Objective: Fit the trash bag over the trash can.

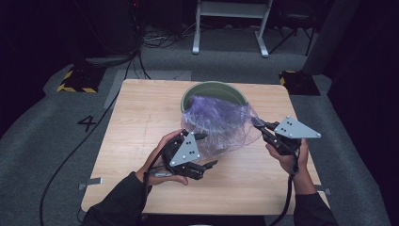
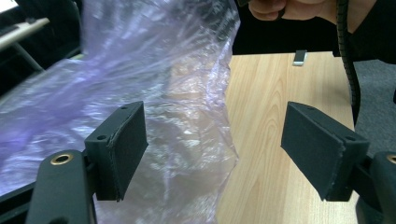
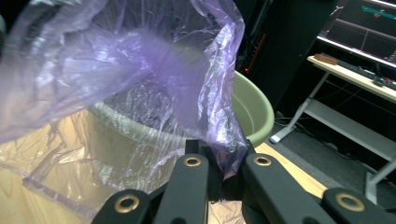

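Observation:
A thin purple plastic bag (image 1: 221, 122) spreads over the near rim of a green round bin (image 1: 211, 87) at the back of the wooden table (image 1: 141, 117). My right gripper (image 1: 258, 122) is shut on the bag's right edge; in the right gripper view the film (image 3: 116, 60) bunches between the closed jaws (image 3: 224, 158), in front of the bin (image 3: 252, 107). My left gripper (image 1: 209, 149) stands open at the bag's near left side. In the left gripper view its pads (image 2: 215, 149) are wide apart, the bag (image 2: 140, 70) hanging by the left pad (image 2: 130, 144), not pinched.
Two yellow-and-black floor blocks (image 1: 77, 80) (image 1: 296, 80) flank the table's far corners. A white frame stand (image 1: 230, 14) is behind it. A cable (image 1: 70, 150) runs across the grey carpet at left. A small metal bracket (image 1: 91, 182) sits at the table's near left edge.

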